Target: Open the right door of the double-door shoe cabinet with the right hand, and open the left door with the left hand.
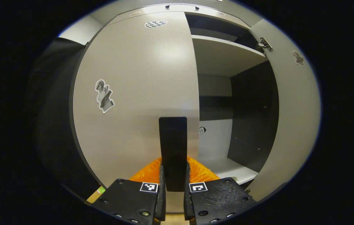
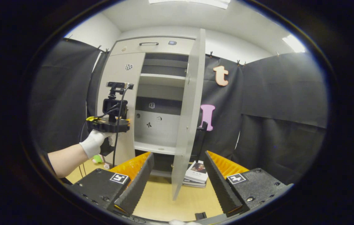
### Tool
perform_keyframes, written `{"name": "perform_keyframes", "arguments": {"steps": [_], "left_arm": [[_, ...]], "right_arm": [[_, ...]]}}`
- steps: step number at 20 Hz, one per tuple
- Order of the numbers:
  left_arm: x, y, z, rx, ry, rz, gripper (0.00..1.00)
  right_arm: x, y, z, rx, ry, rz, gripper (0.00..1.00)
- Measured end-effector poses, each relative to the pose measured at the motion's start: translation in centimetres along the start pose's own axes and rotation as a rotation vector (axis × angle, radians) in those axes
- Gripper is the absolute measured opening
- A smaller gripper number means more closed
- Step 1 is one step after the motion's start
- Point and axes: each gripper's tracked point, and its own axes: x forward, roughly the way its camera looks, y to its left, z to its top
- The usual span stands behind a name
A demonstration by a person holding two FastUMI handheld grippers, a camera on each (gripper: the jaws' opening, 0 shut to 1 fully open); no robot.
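Observation:
The pale grey shoe cabinet (image 2: 152,47) stands against the booth wall. Its right door (image 2: 189,109) is swung wide open and shows edge-on, some way beyond my open right gripper (image 2: 178,154), which holds nothing. The left door (image 1: 133,87) lies flat against the cabinet front. My left gripper (image 1: 174,162) is shut on that door's black vertical handle (image 1: 173,140). In the right gripper view, a white-gloved hand (image 2: 94,142) holds the left gripper (image 2: 111,125) at the left door (image 2: 117,72). The open right door (image 1: 292,118) also shows in the left gripper view.
Bare shelves (image 1: 220,53) show inside the cabinet's right half. A drawer with a dark handle (image 2: 149,43) tops the cabinet. A small stack of books (image 2: 197,172) lies on the wooden floor (image 2: 164,200) by the open door's foot. Black cloth walls close in both sides.

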Motion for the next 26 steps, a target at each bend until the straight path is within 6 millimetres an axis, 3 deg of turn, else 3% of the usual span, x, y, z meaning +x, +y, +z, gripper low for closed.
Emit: {"name": "perform_keyframes", "arguments": {"steps": [4, 14, 26], "left_arm": [[-0.2, -0.1, 0.0, -0.004, 0.006, 0.002, 0.05], [-3.5, 0.1, 0.2, -0.002, 0.004, -0.062, 0.05], [-10.5, 3.7, -0.4, -0.006, -0.001, -0.073, 0.04]], "right_arm": [[-0.7, -0.3, 0.3, -0.002, -0.015, 0.001, 0.99], [-2.8, 0.8, 0.3, 0.006, -0.029, 0.045, 1.0], [-5.1, 4.5, -0.7, 0.018, -0.028, 0.137, 0.99]]}}
